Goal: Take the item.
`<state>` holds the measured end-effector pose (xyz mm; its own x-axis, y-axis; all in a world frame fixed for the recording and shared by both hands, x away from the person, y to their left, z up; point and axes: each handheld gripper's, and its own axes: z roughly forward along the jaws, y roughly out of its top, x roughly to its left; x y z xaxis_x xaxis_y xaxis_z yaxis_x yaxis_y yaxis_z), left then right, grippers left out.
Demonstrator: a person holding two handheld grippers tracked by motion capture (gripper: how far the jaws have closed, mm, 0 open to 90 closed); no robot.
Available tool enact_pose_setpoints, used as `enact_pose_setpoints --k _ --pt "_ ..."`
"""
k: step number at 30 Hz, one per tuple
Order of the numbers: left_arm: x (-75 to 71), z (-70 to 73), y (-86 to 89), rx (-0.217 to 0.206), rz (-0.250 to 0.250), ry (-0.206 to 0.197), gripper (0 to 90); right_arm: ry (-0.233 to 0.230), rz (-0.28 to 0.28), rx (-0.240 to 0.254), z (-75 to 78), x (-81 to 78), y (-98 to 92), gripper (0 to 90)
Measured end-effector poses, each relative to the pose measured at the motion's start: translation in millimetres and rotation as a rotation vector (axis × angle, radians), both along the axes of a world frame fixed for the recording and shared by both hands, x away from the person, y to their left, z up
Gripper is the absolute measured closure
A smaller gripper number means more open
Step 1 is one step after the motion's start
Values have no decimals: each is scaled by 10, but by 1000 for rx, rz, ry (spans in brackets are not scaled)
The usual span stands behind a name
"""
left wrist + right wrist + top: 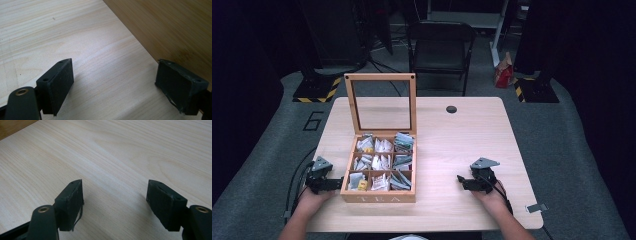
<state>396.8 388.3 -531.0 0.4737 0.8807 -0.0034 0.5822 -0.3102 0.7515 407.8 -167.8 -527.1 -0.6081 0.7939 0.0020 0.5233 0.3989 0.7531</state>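
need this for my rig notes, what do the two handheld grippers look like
Both are black two-jaw tools. The left gripper and right gripper each carry a grey three-cornered plate on top, and dark cables trail back from them. Up close, each jaw ends in a flat rectangular black pad with a rough face; brass-coloured eyelets sit at the jaw bases. The right gripper's pads look frayed at the edges. No sleeves reach the forearms.

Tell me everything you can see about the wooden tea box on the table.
The wooden tea box stands on the table, left of centre. Its lid, a wooden frame with a clear pane, stands open and upright. Inside, dividers form a grid of compartments filled with tea bags. "TEA" marks the front wall. The left gripper is at its left side.
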Motion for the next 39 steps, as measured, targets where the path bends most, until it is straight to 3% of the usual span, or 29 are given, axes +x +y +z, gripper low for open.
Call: enact_pose_setpoints --k 27,32,33,39 --pt "0 0 0 0 1 0 145 4 3 -2 7 -11 13 304" --pt "0 0 0 -1 1 0 145 22 17 -2 72 -26 33 342" --pt "0 0 0 0 0 0 145 14 38 -3 99 -31 34 342" --pt "0 0 -1 -1 1 0 145 -21 35 22 219 -79 97 333"
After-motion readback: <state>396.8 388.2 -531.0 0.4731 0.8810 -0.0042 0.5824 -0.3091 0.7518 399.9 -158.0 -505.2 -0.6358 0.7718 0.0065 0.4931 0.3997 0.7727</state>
